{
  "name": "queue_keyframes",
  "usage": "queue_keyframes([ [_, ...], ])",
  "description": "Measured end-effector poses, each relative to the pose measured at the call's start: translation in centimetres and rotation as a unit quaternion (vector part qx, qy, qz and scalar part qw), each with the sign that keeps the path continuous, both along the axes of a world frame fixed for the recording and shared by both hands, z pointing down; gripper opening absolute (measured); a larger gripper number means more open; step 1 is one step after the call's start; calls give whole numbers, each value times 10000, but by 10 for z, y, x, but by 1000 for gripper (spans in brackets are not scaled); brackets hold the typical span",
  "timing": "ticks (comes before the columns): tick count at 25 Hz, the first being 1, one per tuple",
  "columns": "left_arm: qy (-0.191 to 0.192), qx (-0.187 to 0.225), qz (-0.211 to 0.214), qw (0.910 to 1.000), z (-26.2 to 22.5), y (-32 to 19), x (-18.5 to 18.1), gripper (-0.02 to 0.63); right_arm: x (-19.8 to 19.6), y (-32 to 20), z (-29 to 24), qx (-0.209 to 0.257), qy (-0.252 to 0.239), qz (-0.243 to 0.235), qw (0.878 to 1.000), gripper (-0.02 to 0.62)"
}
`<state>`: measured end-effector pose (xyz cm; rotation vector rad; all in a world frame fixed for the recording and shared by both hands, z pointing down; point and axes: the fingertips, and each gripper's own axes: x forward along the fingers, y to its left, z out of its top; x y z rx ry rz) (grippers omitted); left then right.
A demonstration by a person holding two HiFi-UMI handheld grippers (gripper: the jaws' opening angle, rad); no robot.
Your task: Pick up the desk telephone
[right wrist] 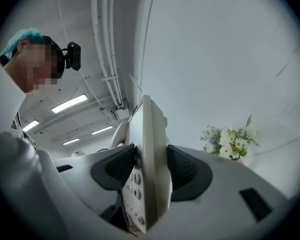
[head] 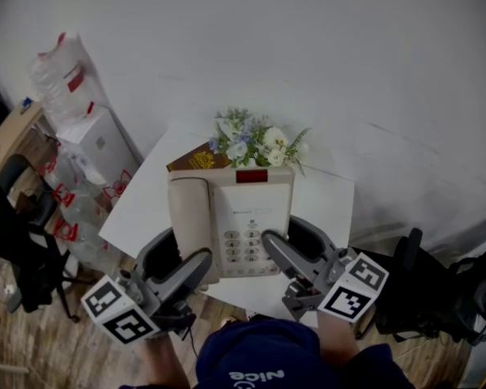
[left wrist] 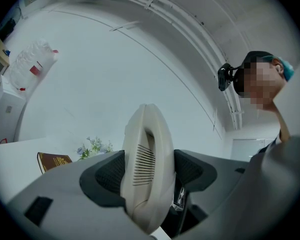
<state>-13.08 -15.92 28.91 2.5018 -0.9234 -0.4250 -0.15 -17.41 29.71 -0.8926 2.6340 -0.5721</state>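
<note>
Nearest, the person's dark top fills the bottom edge, with a marker cube at either side. The left claw is clenched on the near left end of the desk telephone, its pads pressing both sides of the cream handset, which stands edge-on in the left gripper view. The right claw is clamped on the near right end, one pad on the keypad face and the other on the back. The desk telephone hangs between the two claws over the white surface and appears raised off it. Just past its far edge lies a brown book with gold print, partly hidden by the telephone, and right of that stands a bunch of white and blue flowers. Off the surface's left side are white boxes, clear plastic bags with red print and a black chair on the wooden floor. Another black chair stands at the right. Farthest is the white wall
</note>
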Motion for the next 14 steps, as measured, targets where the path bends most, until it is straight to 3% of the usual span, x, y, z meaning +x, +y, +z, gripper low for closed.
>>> queue_keyframes([
  [14,-23,-202,53,9998,13,-3,0,322,0,-2,12,-146,-13,65,9999,224],
])
